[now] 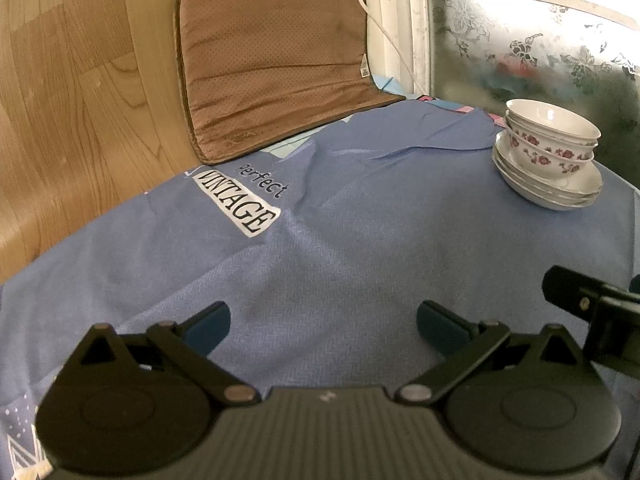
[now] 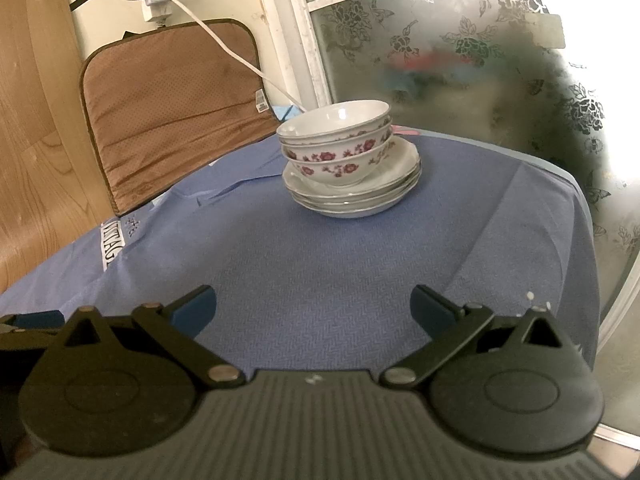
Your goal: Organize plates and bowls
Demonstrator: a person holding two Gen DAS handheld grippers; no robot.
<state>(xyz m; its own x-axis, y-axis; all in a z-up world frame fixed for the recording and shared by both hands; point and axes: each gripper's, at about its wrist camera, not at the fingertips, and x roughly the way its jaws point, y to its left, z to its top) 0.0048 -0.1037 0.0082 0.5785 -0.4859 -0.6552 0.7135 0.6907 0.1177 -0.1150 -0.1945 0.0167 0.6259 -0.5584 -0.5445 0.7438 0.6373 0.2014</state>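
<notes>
A stack of white bowls with red flowers sits nested on a stack of white plates at the far side of the table covered with blue cloth. In the left wrist view the bowls and plates are at the far right. My left gripper is open and empty, low over the cloth, well short of the stack. My right gripper is open and empty, facing the stack from a distance. Part of the right gripper shows at the right edge of the left view.
A brown cushion leans against the wall at the table's far left edge. A white cable hangs from a power strip on the wall. A frosted flowered glass door stands behind and right of the table. Wooden panelling is on the left.
</notes>
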